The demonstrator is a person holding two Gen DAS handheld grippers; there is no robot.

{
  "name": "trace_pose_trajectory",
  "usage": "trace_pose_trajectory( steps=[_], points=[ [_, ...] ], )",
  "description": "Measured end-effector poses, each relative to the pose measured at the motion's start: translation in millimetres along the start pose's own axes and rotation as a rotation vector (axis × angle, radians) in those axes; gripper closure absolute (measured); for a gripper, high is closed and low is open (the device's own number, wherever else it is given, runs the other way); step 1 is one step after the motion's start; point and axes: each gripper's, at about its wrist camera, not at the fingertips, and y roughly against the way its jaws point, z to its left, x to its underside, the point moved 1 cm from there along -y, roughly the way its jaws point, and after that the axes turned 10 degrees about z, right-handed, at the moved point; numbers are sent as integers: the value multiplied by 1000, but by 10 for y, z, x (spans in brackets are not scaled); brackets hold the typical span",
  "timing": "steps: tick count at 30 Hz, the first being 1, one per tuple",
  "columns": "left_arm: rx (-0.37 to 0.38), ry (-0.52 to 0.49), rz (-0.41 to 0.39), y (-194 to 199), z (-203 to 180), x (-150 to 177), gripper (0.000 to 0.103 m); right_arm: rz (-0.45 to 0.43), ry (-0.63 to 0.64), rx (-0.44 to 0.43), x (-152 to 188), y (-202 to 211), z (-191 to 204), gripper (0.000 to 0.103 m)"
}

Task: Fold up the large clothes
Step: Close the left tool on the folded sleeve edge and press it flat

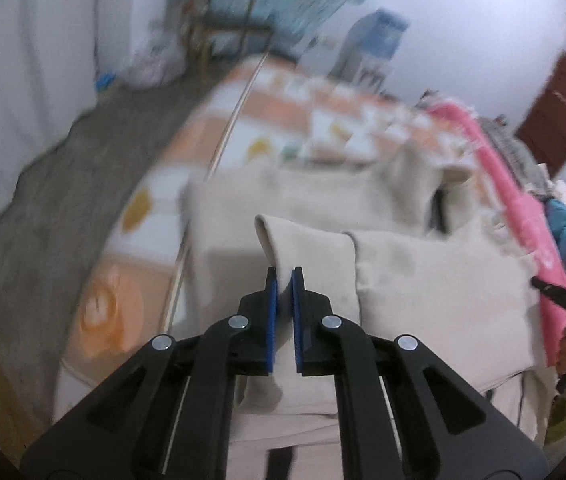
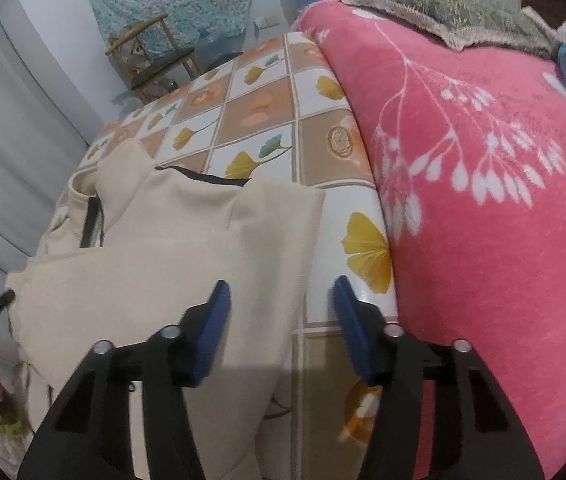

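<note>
Cream fabric fills the middle of the left wrist view: the cream garment (image 1: 423, 280) lies spread on the patterned bedsheet (image 1: 123, 248), with a dark zipper line showing toward one o'clock. Your left gripper (image 1: 285, 280) is clamped on a sleeve-like fold (image 1: 303, 248) of it, the blue pads pinching the cloth with only its thickness between them. From the pads the fold rises toward twelve o'clock and its loose end hangs toward six. The bulk of the garment lies at two to three o'clock from this grip, so any fold you make from here probably has to carry the cloth that way. Your right gripper shows only as a dark tip at the four o'clock edge.

From the right wrist view, the same garment (image 2: 163, 260) runs from seven o'clock up to eleven, its right edge passing between the fingers of your right gripper (image 2: 279, 304). Those jaws stand apart and press on nothing: the left pad (image 2: 213, 328) sits over cloth, the right over bare bedsheet (image 2: 267, 116). The pink blanket (image 2: 483, 200) lies close at three o'clock. Your right hand is the nearer one to that free edge; I judge it needs to shift slightly toward nine o'clock for a fuller bite.
</note>
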Motion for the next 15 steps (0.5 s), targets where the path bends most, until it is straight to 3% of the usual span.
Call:
trace_pose_trajectory(
  steps=[5, 7, 8, 12, 15],
  points=[
    [-19, -4, -18, -115, 42, 128, 96, 24, 36, 12, -14, -37, 63, 71],
    [-9, -11, -30, -96, 11, 117, 96, 34, 56, 23, -27, -65, 92, 92],
    [-5, -18, -38, -78, -11, 109, 96, 30, 71, 37, -34, -68, 110, 95],
    [40, -53, -99, 97, -106, 118, 96, -44, 79, 35, -18, 121, 147, 97],
    [25, -67, -89, 59, -141, 111, 96, -51, 67, 27, -20, 126, 108, 97]
  ],
)
